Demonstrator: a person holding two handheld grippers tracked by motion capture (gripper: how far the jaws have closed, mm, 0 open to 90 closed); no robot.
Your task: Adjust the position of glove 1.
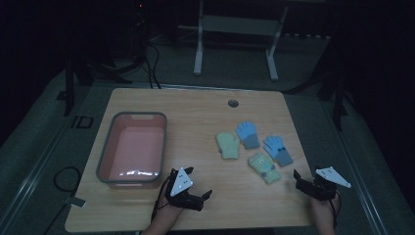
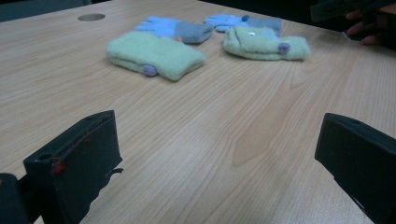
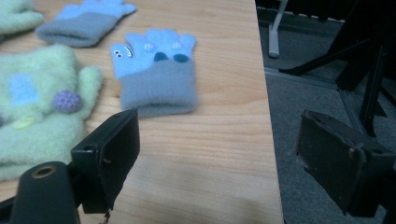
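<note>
Four small woolly gloves are seen lying flat on the light wooden table (image 1: 195,105), at about three o'clock from its middle. The plain pale green glove (image 1: 228,145) is at the left of the group. The blue glove with a grey cuff (image 1: 248,134) is just behind it, at one o'clock. The second blue and grey glove (image 1: 278,150) is at the right. The green glove with a purple bobble (image 1: 264,167) is nearest the person.

The left gripper (image 1: 199,190) is held low over the table at six o'clock, and its jaws are seen wide apart with nothing between them. The right gripper (image 1: 302,180) is held at four o'clock by the table edge, just beside the gloves. Its jaws are wide apart too, and nothing is gripped.

A pink plastic tub with a grey rim (image 1: 108,152) is set at nine o'clock, well apart from the gloves
</note>
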